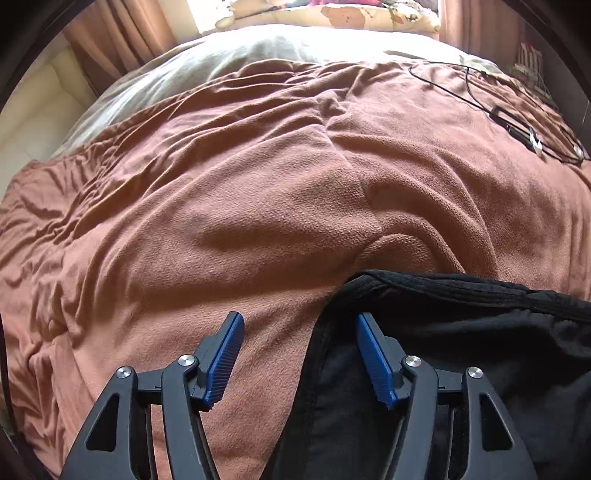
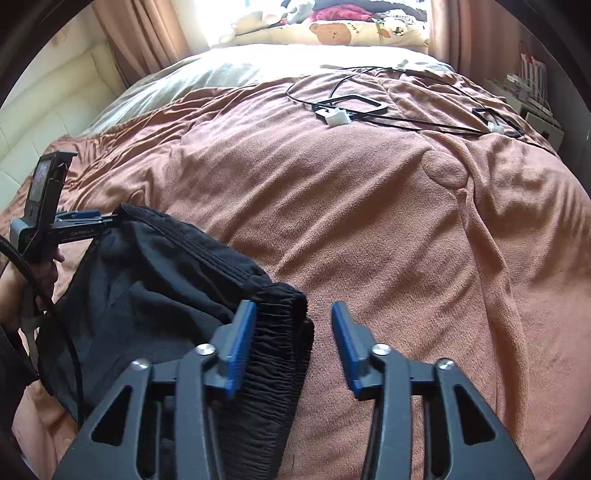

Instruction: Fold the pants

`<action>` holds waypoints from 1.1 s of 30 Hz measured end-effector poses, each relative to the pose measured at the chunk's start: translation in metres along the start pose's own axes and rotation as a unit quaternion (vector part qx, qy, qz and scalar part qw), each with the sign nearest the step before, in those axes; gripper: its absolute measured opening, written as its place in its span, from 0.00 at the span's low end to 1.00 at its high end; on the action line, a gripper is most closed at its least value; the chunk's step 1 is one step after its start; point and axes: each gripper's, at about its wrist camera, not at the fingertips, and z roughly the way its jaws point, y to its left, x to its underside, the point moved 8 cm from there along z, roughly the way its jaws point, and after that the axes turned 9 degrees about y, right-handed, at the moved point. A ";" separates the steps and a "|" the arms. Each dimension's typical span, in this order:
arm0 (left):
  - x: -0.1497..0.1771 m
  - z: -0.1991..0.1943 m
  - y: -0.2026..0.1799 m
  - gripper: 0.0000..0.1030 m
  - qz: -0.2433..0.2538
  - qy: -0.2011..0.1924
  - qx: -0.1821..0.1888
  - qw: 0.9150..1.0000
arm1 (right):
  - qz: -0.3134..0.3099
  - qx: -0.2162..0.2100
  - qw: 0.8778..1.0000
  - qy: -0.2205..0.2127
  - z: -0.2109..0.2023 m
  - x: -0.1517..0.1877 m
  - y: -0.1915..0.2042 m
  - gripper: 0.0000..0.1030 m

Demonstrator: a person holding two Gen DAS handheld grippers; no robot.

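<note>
Black fabric, the pants (image 1: pixel 461 350), is lying bunched on a brown fleece blanket (image 1: pixel 240 206) covering the bed. In the left wrist view, the left gripper (image 1: pixel 299 354) is hanging with its jaws apart, one blue pad over the bare blanket and the other over the edge of the pants; a side seam is running between them, yet nothing is being pinched. A black cable (image 1: pixel 480 103) is trailing across the far right of the bed.

In the right wrist view, the right gripper (image 2: pixel 293 343) is also standing with jaws open, the gathered elastic waistband (image 2: pixel 273 354) lying between them against the left pad without being squeezed. The garment is sitting as a loose doubled heap at lower left, its top edge level with the other gripper's tip. I judge one fold is laid and both sides are releasing; smoothing and another fold are probably remaining, though the legs are lying out of view. Small white lettering is showing on the left tool's side, too blurred to read. A bear-print pillow (image 2: pixel 340 31) is resting at the headboard.
</note>
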 end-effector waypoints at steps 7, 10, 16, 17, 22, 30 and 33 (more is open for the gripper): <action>0.020 -0.030 0.022 0.63 -0.010 -0.002 0.007 1.000 | 0.022 -0.052 0.998 0.015 -0.017 0.024 -0.006 0.55; 0.032 -0.044 0.028 0.65 -0.012 -0.002 0.015 1.000 | 0.029 -0.071 0.997 0.025 -0.023 0.034 -0.007 0.55; 0.059 -0.070 0.039 0.65 -0.017 -0.001 0.021 1.000 | 0.051 -0.091 0.994 0.045 -0.027 0.055 -0.011 0.55; 0.064 -0.073 0.041 0.65 -0.019 0.000 0.023 1.000 | 0.055 -0.094 0.993 0.049 -0.028 0.059 -0.010 0.55; 0.088 -0.086 0.046 0.65 -0.026 0.007 0.032 0.999 | 0.062 -0.098 0.992 0.057 -0.034 0.074 -0.012 0.55; 0.129 -0.097 0.048 0.65 -0.041 0.018 0.048 0.998 | 0.097 -0.122 0.986 0.066 -0.039 0.092 -0.008 0.55; 0.144 -0.099 0.050 0.65 -0.046 0.021 0.053 0.997 | 0.113 -0.137 0.982 0.067 -0.039 0.097 -0.008 0.55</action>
